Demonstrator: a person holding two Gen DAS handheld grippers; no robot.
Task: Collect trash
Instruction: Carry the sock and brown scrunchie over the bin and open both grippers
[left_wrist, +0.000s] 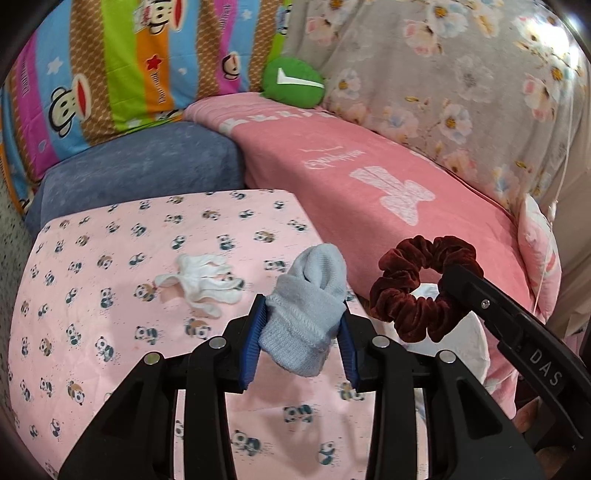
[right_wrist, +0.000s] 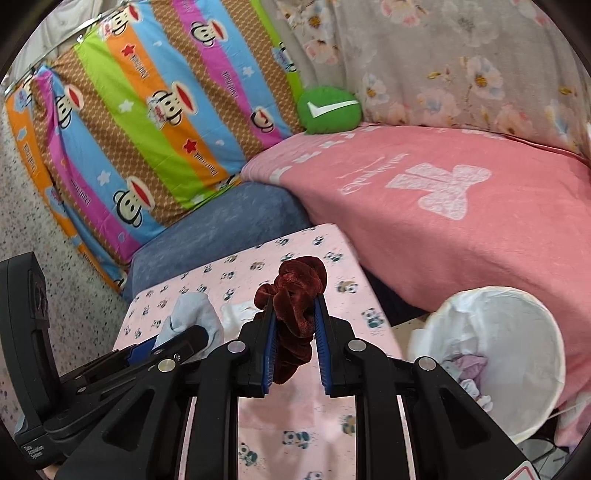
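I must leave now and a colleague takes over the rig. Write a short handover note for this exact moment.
Left gripper: shut on the light-blue knitted sock, held above the panda-print pink sheet.
Right gripper: shut on the dark-red velvet scrunchie.
White lined bin is at the right and already holds some scraps.
Left to do: drop both items in, then fetch the white crumpled cloth lying on the sheet.

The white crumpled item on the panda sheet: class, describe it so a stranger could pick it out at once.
Start at the pale pink panda-print sheet in front of the blue cushion. Near its middle lies a small white crumpled item. Unlike the grey-blue sock and dark red scrunchie, no claw holds it.
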